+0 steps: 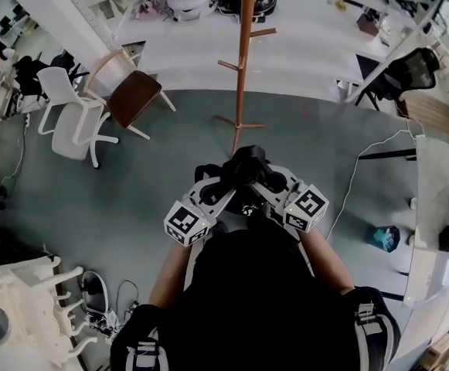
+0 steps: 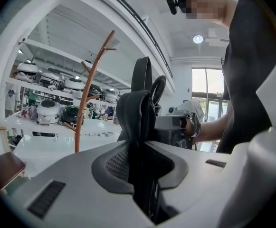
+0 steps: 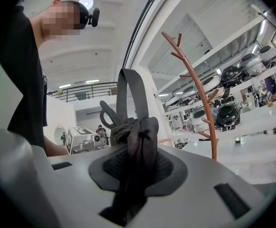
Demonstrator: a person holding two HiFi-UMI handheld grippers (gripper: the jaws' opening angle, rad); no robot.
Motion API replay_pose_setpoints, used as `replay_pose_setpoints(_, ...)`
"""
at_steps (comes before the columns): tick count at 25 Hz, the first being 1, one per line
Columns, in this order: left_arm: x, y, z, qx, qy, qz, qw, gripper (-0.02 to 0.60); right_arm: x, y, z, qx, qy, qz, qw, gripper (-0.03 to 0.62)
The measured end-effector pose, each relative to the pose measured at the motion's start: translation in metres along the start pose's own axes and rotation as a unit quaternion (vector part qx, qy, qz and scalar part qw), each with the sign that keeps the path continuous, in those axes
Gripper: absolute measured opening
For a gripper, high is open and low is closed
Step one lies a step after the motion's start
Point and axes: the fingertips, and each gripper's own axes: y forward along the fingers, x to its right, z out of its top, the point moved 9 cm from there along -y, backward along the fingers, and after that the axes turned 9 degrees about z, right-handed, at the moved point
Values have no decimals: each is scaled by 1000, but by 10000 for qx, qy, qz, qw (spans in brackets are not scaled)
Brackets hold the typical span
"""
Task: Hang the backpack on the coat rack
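A black backpack [image 1: 245,178] hangs between my two grippers, in front of the person's body. The left gripper [image 1: 216,190] is shut on a fold of its top fabric [image 2: 137,127]. The right gripper [image 1: 269,185] is shut on another bunch of that fabric [image 3: 140,146]. The backpack's grey carry loop [image 3: 128,96] stands up above both grips. The brown wooden coat rack [image 1: 242,60] rises just beyond the backpack, with short pegs along its pole [image 2: 88,94] [image 3: 202,99]. The backpack's lower part is hidden behind the grippers and the person.
A brown-seated chair [image 1: 127,91] and a white chair [image 1: 69,118] stand left of the rack. White workbenches [image 1: 301,45] with equipment run behind it. A desk [image 1: 440,199] and a cable lie at the right; a white rack [image 1: 31,300] sits at the lower left.
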Motion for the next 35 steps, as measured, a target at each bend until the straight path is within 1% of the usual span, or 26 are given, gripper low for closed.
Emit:
replay_pose_setpoints(3,6,26,6,30,-17,177,9998,80,22,-16,9,-47,45,104,9999,100)
replay_pose_setpoints(8,14,55,7,-17,31,455,9990,80,52,-31,10,-104,48,332,9994,100)
replay_pose_setpoints(16,27,100,17,47,-99,696,9975,80,92,-59,23,-105,73,513,9986,100)
replay_pose_setpoints(23,20,124,25,56,-134,842,9963,80,121,-62,32,-124,69,650,9978,100)
replay_pose_setpoints(28,5,128,27,45,-150,811,9966,80,131,-51,34,-107,32,641,9979,100)
replay_pose_setpoints(35,-47,136,32,29,-78,528,9986,80,154,-15,39,-31,38,371,9993,100)
